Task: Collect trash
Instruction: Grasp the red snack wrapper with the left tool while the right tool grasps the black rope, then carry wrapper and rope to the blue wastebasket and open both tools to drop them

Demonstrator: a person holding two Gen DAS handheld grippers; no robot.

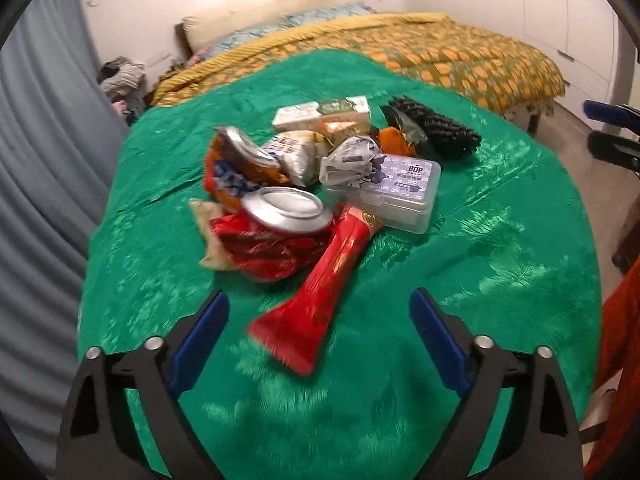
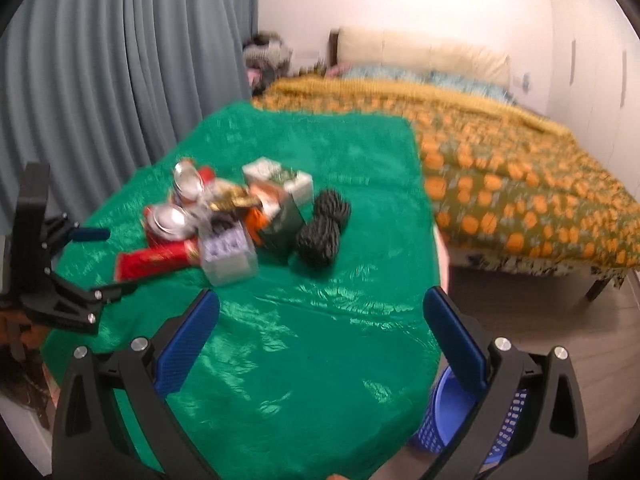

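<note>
A heap of trash lies on the green cloth (image 1: pixel 480 248): a long red wrapper (image 1: pixel 320 280), a crushed red can (image 1: pixel 280 216), a second crushed can (image 1: pixel 244 152), crumpled foil bags (image 1: pixel 348 160) and a carton (image 1: pixel 320 114). My left gripper (image 1: pixel 320 312) is open just above the cloth. The red wrapper's near end lies between its blue pads (image 1: pixel 208 320), clear of both. In the right wrist view my right gripper (image 2: pixel 320 300) is open over bare cloth, short of the heap, with nothing between its fingers.
A clear plastic box (image 2: pixel 228 256) and a black-and-grey rope bundle (image 2: pixel 324 232) sit on the heap's right side. A blue mesh basket (image 2: pixel 440 412) stands on the floor by the table's right edge. Behind are a bed with an orange-patterned quilt (image 2: pixel 520 168) and a grey curtain (image 2: pixel 100 80).
</note>
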